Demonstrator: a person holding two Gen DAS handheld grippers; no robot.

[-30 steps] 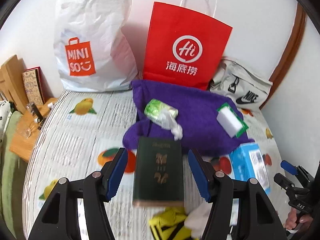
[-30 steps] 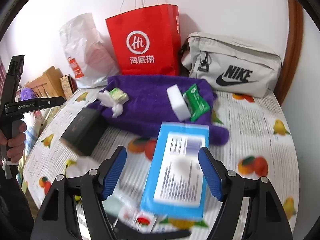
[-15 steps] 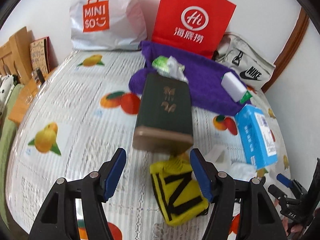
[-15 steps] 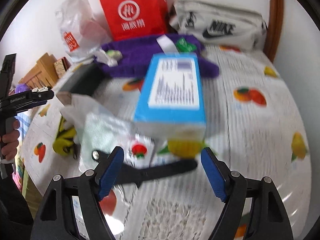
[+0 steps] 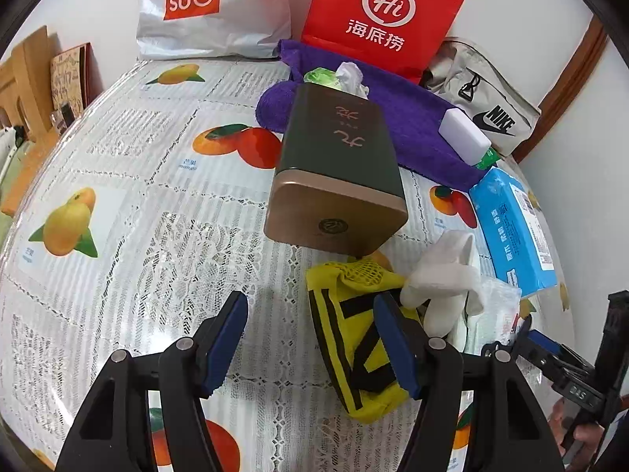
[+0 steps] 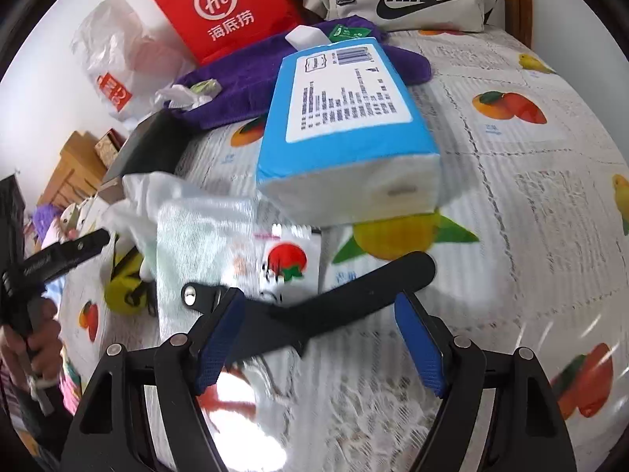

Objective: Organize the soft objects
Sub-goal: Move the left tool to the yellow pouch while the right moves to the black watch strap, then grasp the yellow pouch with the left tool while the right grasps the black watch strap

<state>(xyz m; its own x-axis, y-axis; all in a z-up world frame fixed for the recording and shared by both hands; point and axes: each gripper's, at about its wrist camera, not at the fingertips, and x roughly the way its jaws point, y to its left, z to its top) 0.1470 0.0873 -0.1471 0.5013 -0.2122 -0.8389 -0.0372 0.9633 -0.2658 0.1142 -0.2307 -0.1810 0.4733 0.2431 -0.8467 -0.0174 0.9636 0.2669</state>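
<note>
Fruit-print tablecloth [image 5: 118, 181], left hand-held gripper [image 5: 310, 338] spread wide, right hand-held gripper [image 6: 320, 338] likewise

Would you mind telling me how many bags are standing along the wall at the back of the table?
3: the white Miniso bag at the left, the red paper bag in the middle, and the grey Nike bag at the right. Others may be hidden.

Open left gripper [image 5: 312, 344] beside yellow pouch [image 5: 354, 338]

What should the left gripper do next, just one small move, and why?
Probably slide a little right and lower: the left gripper is open, and only its right finger overlaps the yellow pouch. Centring would put the pouch between the fingers.
</note>
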